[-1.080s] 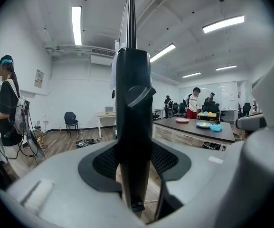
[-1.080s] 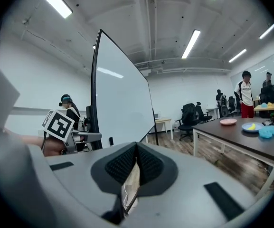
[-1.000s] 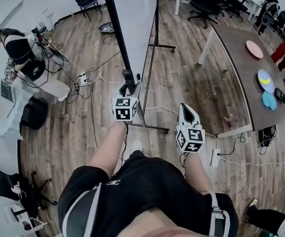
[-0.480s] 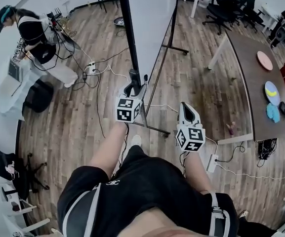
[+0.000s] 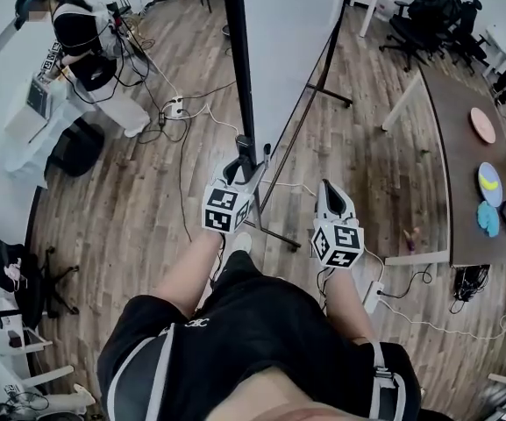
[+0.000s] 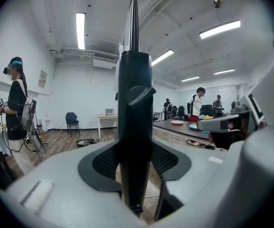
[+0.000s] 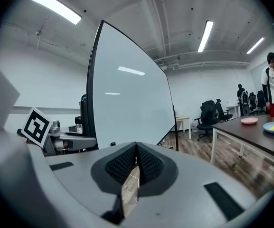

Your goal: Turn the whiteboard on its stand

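The whiteboard (image 5: 289,33) stands upright on its black stand (image 5: 273,227), its near black frame edge (image 5: 238,60) straight ahead of me. My left gripper (image 5: 245,153) is shut on that edge; in the left gripper view the black frame (image 6: 134,103) fills the gap between the pads (image 6: 103,163). My right gripper (image 5: 327,191) hangs to the right of the board, shut and empty, its pads meeting at the tip (image 7: 136,158). The right gripper view shows the white board face (image 7: 127,103) and the left gripper (image 7: 56,137) at its edge.
A long brown table (image 5: 454,174) with plates stands at the right. Black office chairs (image 5: 437,11) are behind it. A person (image 5: 73,29) sits at the far left among cables and a power strip (image 5: 175,108). Another power strip (image 5: 371,294) lies by my right foot.
The left gripper has moved sideways with the board's edge in its grip, and the board has swung on its stand. The right gripper has barely shifted.
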Tool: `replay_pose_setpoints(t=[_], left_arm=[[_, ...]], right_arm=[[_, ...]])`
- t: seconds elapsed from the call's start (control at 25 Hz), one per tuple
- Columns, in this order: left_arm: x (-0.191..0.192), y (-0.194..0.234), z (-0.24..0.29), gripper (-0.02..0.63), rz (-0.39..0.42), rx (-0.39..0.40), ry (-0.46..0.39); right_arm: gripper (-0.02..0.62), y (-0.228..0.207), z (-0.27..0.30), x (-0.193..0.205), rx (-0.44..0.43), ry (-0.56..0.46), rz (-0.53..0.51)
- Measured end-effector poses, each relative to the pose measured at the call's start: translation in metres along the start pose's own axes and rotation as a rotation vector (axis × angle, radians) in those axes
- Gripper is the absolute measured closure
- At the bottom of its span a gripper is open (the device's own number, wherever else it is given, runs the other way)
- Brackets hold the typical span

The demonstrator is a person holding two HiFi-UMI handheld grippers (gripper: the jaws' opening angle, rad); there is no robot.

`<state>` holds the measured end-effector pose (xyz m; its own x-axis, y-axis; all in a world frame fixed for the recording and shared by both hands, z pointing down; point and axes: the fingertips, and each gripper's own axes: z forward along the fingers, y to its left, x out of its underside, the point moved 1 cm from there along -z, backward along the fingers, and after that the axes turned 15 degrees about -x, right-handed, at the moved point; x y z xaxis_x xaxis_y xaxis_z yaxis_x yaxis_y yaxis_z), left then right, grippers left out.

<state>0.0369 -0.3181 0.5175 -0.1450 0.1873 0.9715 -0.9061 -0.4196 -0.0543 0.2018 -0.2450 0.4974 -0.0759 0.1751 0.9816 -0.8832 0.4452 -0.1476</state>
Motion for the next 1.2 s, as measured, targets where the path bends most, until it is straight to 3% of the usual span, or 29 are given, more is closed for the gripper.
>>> replay_pose_setpoints(t=[0.32,1.2], left_arm=[[0.006,0.002,-0.030,0.408,-0.003,0.016,0.008],[0.012,0.000,-0.053,0.405,-0.043,-0.071,0.027]], right_arm=[[0.588,0.008,0.006,-0.008,-0.021,-0.011,-0.023],[0.588,0.018,0.005,-0.007,-0.044,-0.020,-0.018]])
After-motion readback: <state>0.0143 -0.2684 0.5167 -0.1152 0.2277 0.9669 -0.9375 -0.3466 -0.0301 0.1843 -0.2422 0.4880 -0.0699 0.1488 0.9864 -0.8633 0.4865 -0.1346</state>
